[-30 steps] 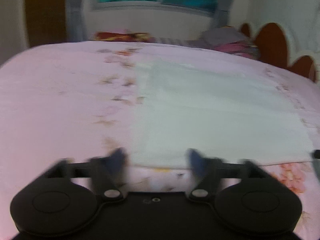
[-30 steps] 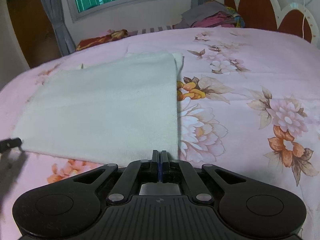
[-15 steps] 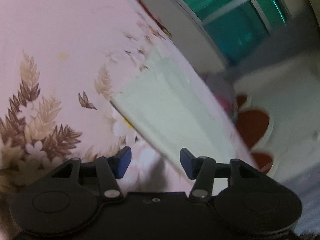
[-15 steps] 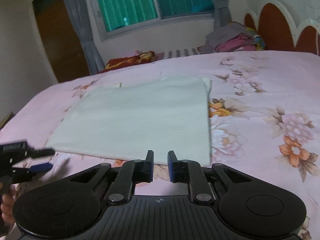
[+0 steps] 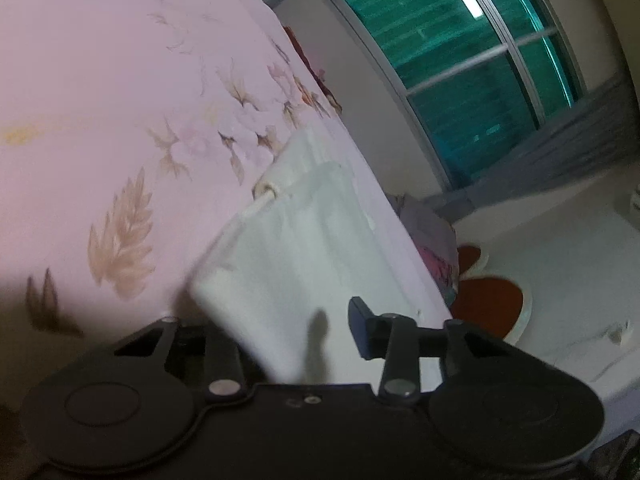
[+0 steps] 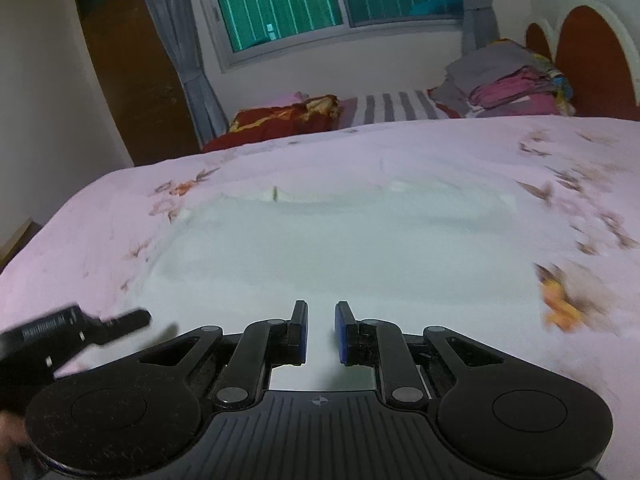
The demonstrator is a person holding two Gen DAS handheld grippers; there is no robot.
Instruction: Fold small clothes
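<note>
A white cloth lies flat on the pink flowered bedsheet. In the left wrist view, which is rolled sideways, a corner of the cloth sits between the jaws of my left gripper. Those jaws are closing. The cloth covers one finger, and the other finger stands clear of it and casts a shadow on it. My right gripper hangs over the middle of the cloth's near edge, open by a narrow gap with nothing between its pads. The left gripper shows at the cloth's near left corner.
A pile of folded clothes lies by the red and white headboard at the far right. A red blanket and a striped sheet lie beyond the bed's far edge. A window and a brown door stand behind.
My left gripper rolled, sank to the cloth's corner and narrowed its jaws around it. My right gripper let go of the right corner, opened slightly and slid left along the near edge.
</note>
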